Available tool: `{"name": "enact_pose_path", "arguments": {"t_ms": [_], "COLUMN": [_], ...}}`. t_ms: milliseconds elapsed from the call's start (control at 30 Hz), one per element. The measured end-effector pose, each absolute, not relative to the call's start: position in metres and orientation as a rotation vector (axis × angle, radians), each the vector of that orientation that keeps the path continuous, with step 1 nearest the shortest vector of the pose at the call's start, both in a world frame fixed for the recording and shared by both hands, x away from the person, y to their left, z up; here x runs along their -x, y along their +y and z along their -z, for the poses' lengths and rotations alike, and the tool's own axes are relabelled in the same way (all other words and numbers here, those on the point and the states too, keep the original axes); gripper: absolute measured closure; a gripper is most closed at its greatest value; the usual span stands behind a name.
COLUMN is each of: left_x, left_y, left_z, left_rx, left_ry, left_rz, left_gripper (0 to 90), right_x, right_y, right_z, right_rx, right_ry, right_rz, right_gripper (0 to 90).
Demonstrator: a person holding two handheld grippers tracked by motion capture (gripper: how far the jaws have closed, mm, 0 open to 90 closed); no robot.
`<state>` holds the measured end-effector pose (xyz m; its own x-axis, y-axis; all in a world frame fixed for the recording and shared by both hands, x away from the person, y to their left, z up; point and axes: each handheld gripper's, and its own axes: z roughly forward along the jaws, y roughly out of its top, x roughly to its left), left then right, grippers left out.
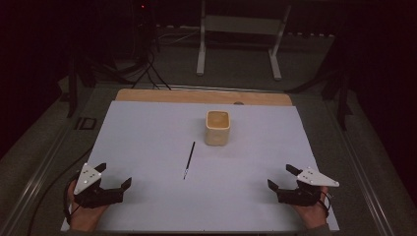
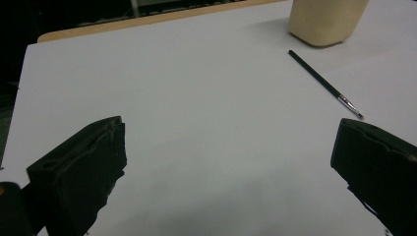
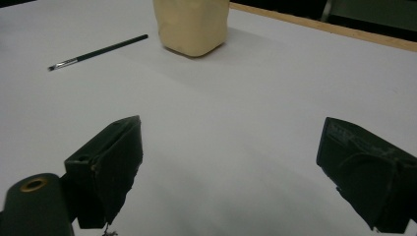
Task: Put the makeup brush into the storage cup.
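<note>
A thin dark paintbrush point(image 1: 189, 160) lies flat near the middle of the white sheet point(image 1: 147, 128), its bristle tip toward me. Just beyond it stands a cream square cup point(image 1: 217, 127), upright and empty as far as I can see. My left gripper point(image 1: 115, 174) rests at the sheet's near left corner, open, with nothing between its jaws. At the near right corner my right gripper point(image 1: 281, 177) is likewise open and empty. The left gripper view has the paintbrush point(image 2: 324, 83) and cup point(image 2: 327, 19) at upper right; the right gripper view has the paintbrush point(image 3: 98, 51) and cup point(image 3: 192, 24) at upper left.
The white sheet covers a wooden board point(image 1: 204, 96) whose far edge shows behind it. Beyond the table stand white frame legs point(image 1: 238, 39) and dark cables point(image 1: 147, 64) on the floor. Metal rails point(image 1: 44, 167) run along both sides of the table.
</note>
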<state>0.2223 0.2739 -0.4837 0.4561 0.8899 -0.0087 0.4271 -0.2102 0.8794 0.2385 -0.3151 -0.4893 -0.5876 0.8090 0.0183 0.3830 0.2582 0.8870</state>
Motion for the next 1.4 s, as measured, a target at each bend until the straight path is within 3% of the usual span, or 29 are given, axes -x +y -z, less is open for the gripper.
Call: {"name": "enact_pose_path", "arguments": {"t_ms": [1400], "left_x": [-0.232], "left_y": [0.263], "left_z": [0.469], "left_rx": [-1.820], "left_ry": [1.106], "left_rz": [-0.599], "left_gripper": [1.6], "right_x": [-0.238], "right_y": [-0.313], "right_z": [0.489], "right_rx": [-1.072], "right_ry": [2.092], "right_rz": [-1.291], "right_gripper": [9.9]}}
